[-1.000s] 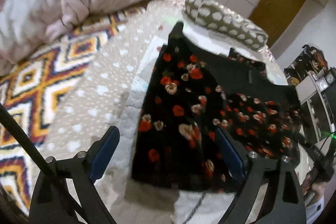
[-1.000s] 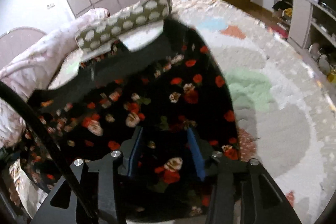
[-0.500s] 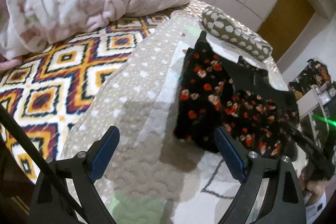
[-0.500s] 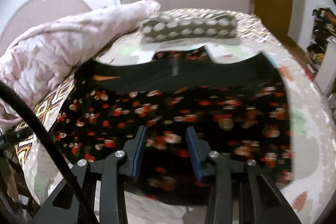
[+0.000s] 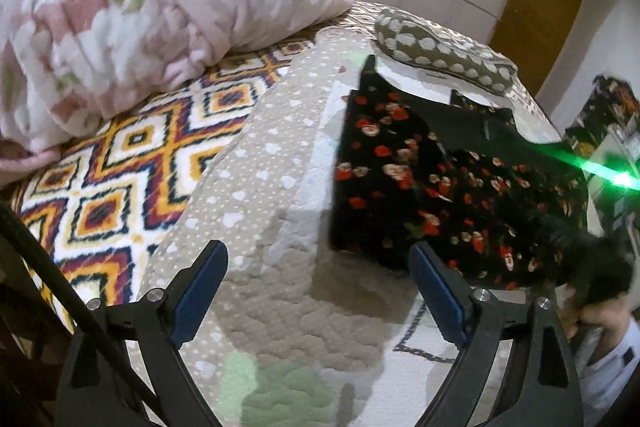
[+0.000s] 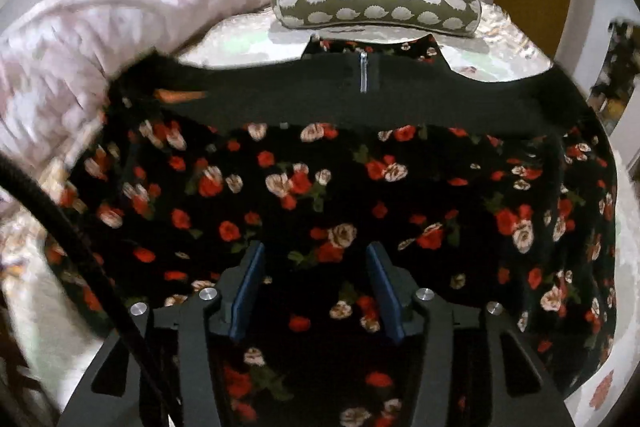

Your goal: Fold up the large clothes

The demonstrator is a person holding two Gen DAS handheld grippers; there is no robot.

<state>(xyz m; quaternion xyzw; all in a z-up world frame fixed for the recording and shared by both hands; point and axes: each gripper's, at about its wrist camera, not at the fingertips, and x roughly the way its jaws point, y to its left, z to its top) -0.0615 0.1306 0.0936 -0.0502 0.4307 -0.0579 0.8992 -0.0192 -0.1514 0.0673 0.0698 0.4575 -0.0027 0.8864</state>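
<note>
A black dress with red and cream flowers (image 5: 440,183) lies spread on the bed, with its plain black top part and a short zip (image 6: 363,77) toward the far side. My left gripper (image 5: 320,291) is open and empty, above the beige quilt just left of the dress's near corner. My right gripper (image 6: 314,283) hangs over the middle of the dress (image 6: 320,187) with its jaws part open; the flowered cloth fills the view between and under them, and I cannot tell whether they touch it.
A pink and white blanket (image 5: 140,11) is heaped at the far left. A grey bolster pillow with white spots (image 6: 376,7) lies beyond the dress. A diamond-patterned spread (image 5: 120,167) covers the bed's left side. Shelves stand at the right (image 5: 616,131).
My left gripper has drawn back and left from over the dress to the quilt beside it. My right gripper has swung round to face the dress squarely and moved closer.
</note>
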